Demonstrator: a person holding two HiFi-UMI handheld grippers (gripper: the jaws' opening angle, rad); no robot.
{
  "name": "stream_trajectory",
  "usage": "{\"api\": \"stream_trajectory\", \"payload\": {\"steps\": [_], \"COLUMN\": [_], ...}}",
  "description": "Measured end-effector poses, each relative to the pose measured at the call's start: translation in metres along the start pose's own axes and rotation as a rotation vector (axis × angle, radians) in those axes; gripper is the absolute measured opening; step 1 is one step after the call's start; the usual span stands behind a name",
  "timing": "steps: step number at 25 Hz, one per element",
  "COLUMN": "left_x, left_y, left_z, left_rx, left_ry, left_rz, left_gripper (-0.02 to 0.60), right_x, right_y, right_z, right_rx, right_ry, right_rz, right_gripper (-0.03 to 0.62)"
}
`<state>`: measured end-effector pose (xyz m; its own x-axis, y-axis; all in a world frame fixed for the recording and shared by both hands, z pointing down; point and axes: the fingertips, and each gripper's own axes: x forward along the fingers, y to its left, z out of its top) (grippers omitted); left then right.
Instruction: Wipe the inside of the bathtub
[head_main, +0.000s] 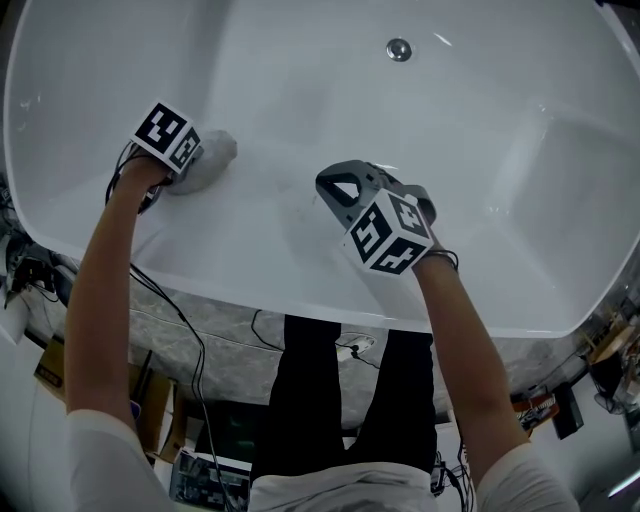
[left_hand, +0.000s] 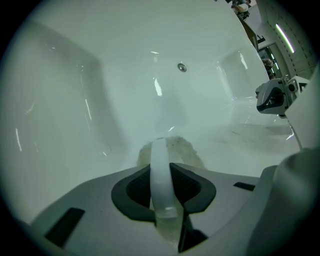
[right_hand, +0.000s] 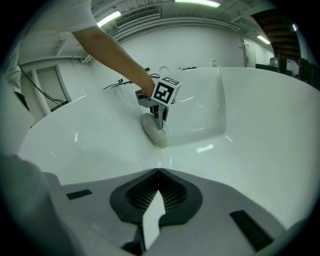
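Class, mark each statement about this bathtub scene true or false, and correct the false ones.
1. The left gripper is shut on a pale grey wiping pad. True.
2. That pad lies on the floor outside the white bathtub. False: it lies against the tub's inner wall.
3. The right gripper holds a second pad. False: it is shut and empty.
4. The round metal drain is uncovered. True.
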<state>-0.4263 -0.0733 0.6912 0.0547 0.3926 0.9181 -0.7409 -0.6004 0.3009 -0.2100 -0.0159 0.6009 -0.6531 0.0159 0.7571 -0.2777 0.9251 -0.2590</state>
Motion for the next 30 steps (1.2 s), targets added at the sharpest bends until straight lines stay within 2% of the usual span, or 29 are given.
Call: {"api": "stream_trajectory", "payload": {"steps": [7, 13, 21, 30], "left_x": [0.005, 0.012, 0.012, 0.027], "left_y": [0.036, 0.052, 0.081, 0.117], "left_z": [-0.015, -0.014, -0.023, -0.030], "left_rx": [-0.015, -0.017, -0.023, 0.001], "left_ry": [0.010, -0.007, -0.017, 0.047], "left_rz": [0.018, 0.022, 0.051, 0.109], "left_gripper": [0.097, 0.097, 0.097, 0.097], "right_x": [0.034, 0.079, 0.124, 0.158], "right_y": [-0.003, 0.007, 0.004, 0.022], "right_z": [0.020, 0.063, 0.121, 0.131], "right_rx": [0.018, 0.006, 0.003, -0.102], "right_ry": [-0.014, -0.052, -0.105, -0.082], "right_rz": [-0.007, 0.044, 0.071, 0.119], "right_gripper": [0.018, 0.018, 0.018, 0.018]}}
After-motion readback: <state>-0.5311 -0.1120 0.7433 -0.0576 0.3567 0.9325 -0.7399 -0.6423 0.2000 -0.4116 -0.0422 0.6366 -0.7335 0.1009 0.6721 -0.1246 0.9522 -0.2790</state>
